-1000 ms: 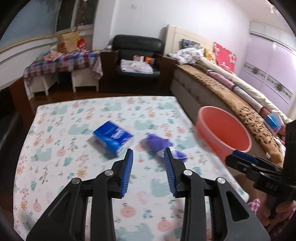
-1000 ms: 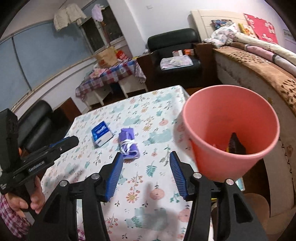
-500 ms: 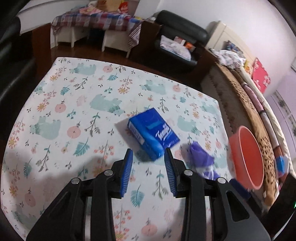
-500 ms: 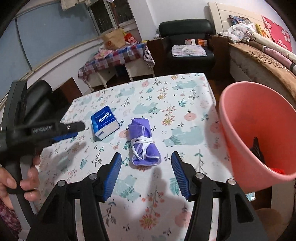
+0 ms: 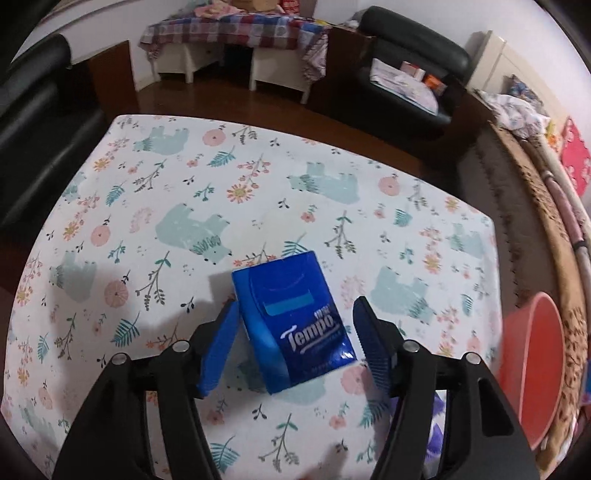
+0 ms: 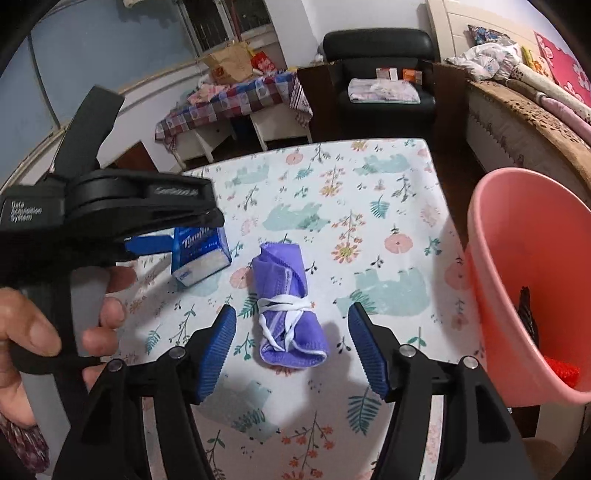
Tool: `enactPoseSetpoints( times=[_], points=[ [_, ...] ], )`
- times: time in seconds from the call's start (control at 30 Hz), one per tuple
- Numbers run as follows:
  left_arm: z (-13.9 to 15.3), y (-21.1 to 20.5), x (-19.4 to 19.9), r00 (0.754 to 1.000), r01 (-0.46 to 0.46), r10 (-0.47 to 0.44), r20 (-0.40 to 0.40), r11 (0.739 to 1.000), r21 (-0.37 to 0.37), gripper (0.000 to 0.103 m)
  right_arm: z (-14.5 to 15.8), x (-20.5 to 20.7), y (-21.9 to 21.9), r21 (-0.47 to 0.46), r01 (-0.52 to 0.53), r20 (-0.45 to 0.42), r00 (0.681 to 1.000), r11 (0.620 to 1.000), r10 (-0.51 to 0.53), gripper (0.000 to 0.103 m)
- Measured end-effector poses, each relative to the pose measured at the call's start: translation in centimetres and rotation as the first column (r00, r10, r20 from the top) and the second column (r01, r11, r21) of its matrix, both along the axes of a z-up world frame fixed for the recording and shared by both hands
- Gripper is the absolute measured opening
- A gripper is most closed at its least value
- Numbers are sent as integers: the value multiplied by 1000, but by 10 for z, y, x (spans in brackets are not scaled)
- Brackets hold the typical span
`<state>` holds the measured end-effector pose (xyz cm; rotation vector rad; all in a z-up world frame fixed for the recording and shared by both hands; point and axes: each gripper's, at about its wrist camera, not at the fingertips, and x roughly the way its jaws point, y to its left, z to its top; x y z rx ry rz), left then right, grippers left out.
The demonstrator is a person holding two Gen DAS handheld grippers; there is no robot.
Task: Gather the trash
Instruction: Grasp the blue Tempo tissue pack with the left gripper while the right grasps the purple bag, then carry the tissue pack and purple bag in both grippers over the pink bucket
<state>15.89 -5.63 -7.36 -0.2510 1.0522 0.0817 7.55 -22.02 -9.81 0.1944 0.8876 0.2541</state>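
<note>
Tissue pack point(image 5: 293, 319), blue with "Tempo" printed on it, lies on the floral surface point(image 5: 184, 192) in the left wrist view, sitting between the blue pads of the left claw point(image 5: 291, 343); the jaws have just been opening and stand spread wide, the left pad just beside the pack's edge and the right pad apart from it, so nothing is pinched; a pink bin point(image 5: 532, 373) shows at the right edge, off the surface's side, and a scrap of purple cloth point(image 5: 436, 439) peeks out behind the right finger; beyond the surface stand a black armchair point(image 5: 406, 70) and a side table with a checked cover point(image 5: 236, 29). From the right wrist view, the right claw point(image 6: 293, 350) hovers over a rolled purple cloth point(image 6: 288, 310) bound with white string, which lies on the surface point(image 6: 369, 192) between the two pads without touching either; these jaws have also just been opening and are spread, gripping nothing; to the left, a hand point(image 6: 55, 325) holds the left claw point(image 6: 170, 236), whose tip reaches the tissue pack point(image 6: 197, 254) near the cloth; the pink bin point(image 6: 517, 258) stands at the right, just beside the surface's edge, with dark and red scraps inside it; a bed with a brown cover point(image 6: 535, 110) runs behind the bin.
</note>
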Motion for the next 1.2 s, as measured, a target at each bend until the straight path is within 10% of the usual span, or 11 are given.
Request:
enactPoseSetpoints(
  times=[0.23,0.43,1.2],
  points=[
    [-9,8,-7,1000,15,-15,-4,1000,-19,61,-8,7,2,9,-8,-42,999,1000,9,62],
    [-7,12,-32,996,86,-85,14,995,-47,53,-12,7,5,-6,-9,-59,998,1000,9,34],
    [29,-14,-131,935,296,-291,202,955,3,52,22,-89,-34,-11,88,-5,996,996,-88,31]
  ],
)
